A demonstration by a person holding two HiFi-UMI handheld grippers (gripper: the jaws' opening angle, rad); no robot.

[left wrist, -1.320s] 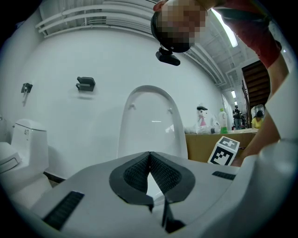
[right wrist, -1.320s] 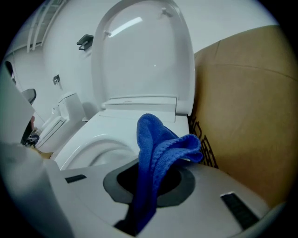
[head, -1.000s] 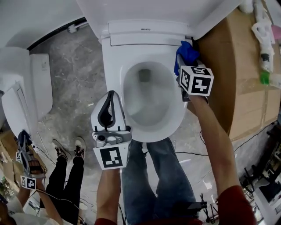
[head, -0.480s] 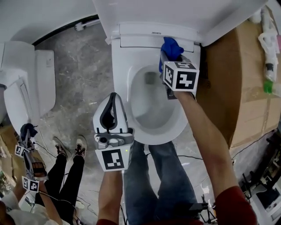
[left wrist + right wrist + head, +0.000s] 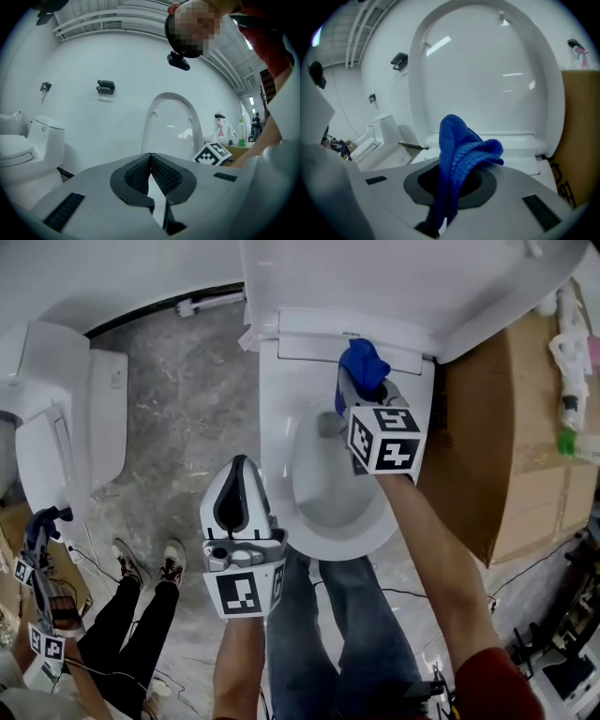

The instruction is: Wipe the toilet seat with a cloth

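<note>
Cloth moved leftward, pinched in right hand-held gripper.

Cloth at rear of toilet seat, second toilet left, box right

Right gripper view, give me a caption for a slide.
Blue cloth clamped in the right gripper, facing the raised toilet lid.

Left gripper, jaws together and empty, points forward on a bent left arm; right gripper, reached farther forward on an outstretched right arm, is clamped on a cloth.
</note>
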